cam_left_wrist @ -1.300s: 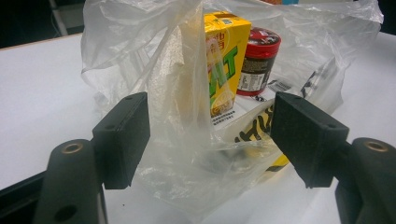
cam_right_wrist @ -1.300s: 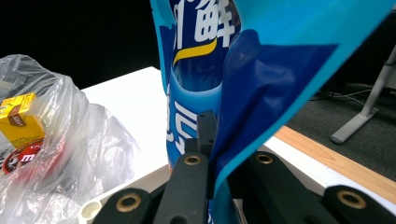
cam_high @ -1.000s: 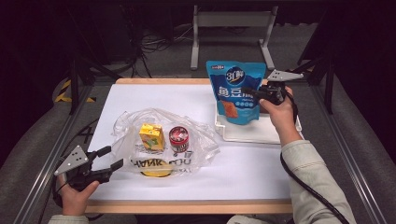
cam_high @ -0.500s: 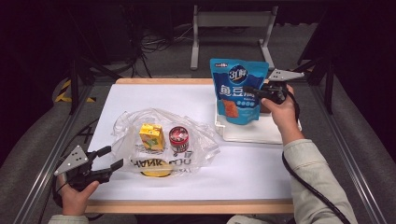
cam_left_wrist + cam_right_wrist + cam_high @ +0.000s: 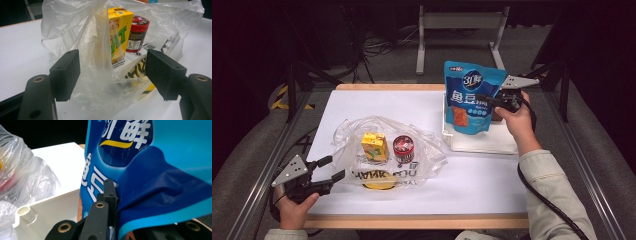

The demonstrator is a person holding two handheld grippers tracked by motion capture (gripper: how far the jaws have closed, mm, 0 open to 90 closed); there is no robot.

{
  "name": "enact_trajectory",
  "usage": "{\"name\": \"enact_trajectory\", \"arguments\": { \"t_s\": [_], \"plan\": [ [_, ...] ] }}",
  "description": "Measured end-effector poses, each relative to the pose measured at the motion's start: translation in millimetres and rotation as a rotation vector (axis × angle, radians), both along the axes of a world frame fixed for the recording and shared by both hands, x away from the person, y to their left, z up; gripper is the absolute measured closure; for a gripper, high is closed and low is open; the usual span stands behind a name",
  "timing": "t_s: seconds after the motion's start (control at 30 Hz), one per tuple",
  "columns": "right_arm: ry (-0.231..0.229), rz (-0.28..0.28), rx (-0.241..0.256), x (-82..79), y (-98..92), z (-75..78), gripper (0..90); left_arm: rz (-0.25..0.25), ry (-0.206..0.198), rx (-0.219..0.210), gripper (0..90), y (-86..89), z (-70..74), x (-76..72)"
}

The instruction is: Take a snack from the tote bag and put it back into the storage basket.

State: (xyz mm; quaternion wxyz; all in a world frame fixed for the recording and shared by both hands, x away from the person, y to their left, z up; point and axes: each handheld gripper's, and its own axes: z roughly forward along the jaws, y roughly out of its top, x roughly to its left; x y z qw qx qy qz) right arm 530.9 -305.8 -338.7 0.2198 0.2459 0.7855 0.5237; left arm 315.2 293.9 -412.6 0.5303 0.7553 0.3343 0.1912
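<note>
Holding the blue snack pouch (image 5: 473,97) upright over the white tray (image 5: 484,142) at the table's far right, my right gripper (image 5: 490,99) has its jaws pinched tight on the pouch's right edge, roughly mid-height. From the right gripper view the pouch (image 5: 150,170) crowds the frame: one jaw shows against the film, while the other is buried behind a fold of dark blue material, so I cannot make out where its pad sits. The pouch's top and right side are cut off there, and the tray (image 5: 45,217) shows just a corner with a small round post. Whether the pouch's bottom rests on the tray or hangs just above it, I cannot tell from the high view, since the pouch covers that spot. My left gripper (image 5: 332,169) sits at the near left of the white table (image 5: 472,185), jaws spread wide and gripping nothing, pointed at the clear plastic bag (image 5: 422,150). In the left gripper view a crumpled ridge of the bag (image 5: 82,37) stands between the two pads without touching either that I can see. Through the film I read a yellow juice carton (image 5: 120,35) standing upright and a dark can (image 5: 137,33) with a red lid just beside it; wrinkles and glare blur both labels. Black lettering on the bag is partly legible, and a yellow patch beneath it is too crumpled to identify.
</note>
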Motion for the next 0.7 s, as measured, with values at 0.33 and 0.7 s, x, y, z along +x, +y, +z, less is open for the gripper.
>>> {"name": "enact_trajectory", "arguments": {
  "t_s": [0.33, 0.7],
  "plan": [
    [-0.027, 0.010, -0.004, 2.0, -1.7, -6.5, 85.4, -0.005, -0.002, 0.001, 29.4, -1.3, 0.5, 0.6],
    [-0.048, -0.044, -0.045, -1.8, -6.2, -4.4, 63.2, -0.004, 0.002, 0.000, 29.3, -0.6, 0.1, 0.7]
  ]
}}
